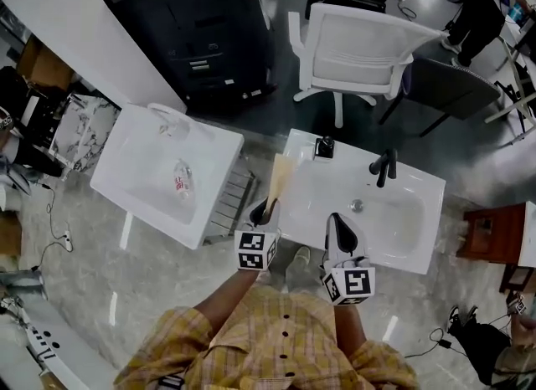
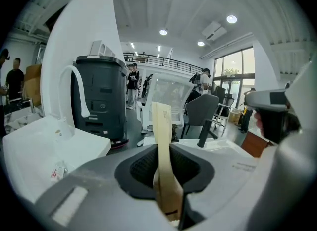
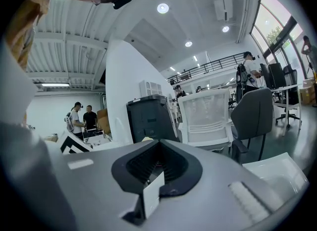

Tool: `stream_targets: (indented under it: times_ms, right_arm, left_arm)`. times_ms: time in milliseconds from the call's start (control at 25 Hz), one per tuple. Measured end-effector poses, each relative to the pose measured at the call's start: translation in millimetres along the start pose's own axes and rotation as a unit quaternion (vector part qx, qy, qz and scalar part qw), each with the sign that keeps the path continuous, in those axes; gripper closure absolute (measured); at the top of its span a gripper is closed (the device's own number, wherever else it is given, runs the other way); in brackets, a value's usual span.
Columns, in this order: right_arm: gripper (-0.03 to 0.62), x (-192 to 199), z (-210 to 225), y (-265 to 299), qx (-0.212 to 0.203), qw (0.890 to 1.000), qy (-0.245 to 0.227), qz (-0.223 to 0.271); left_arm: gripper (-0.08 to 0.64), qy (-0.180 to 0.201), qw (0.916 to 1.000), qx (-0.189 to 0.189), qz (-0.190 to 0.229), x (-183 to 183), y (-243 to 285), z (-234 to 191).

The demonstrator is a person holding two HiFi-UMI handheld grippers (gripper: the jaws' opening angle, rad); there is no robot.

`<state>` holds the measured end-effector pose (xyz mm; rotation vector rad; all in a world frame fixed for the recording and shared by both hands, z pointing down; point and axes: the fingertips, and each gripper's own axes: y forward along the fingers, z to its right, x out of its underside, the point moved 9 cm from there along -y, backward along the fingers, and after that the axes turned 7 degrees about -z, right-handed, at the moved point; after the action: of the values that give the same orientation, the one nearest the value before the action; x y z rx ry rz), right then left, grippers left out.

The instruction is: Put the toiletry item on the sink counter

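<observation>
A flat tan toiletry pack stands upright, pinched at its lower end by my left gripper, which is shut on it. In the head view it hangs over the left end of the white sink counter. The left gripper view shows the same tan pack rising between the jaws of that gripper. Just to the right, my right gripper is over the counter's front edge. In the right gripper view this gripper has its jaws shut with nothing in them.
The counter has a black faucet, a basin and a small black dispenser. A second white sink at the left holds a small clear bottle. Behind stand a white chair, a grey chair and a black cabinet.
</observation>
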<state>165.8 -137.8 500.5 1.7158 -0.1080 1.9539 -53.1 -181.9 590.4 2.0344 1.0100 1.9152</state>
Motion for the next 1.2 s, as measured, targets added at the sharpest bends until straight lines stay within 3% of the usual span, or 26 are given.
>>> stream_targets:
  times_ms: [400, 1200]
  right_arm:
    - [0.592, 17, 10, 3, 0.006, 0.999, 0.015, -0.034]
    - [0.592, 33, 36, 2, 0.023, 0.996, 0.036, -0.074]
  left_arm:
    - [0.489, 0.011, 0.9952, -0.017, -0.096, 48, 67, -20]
    - [0.476, 0.000, 0.9812, -0.018, -0.192, 89, 139, -27]
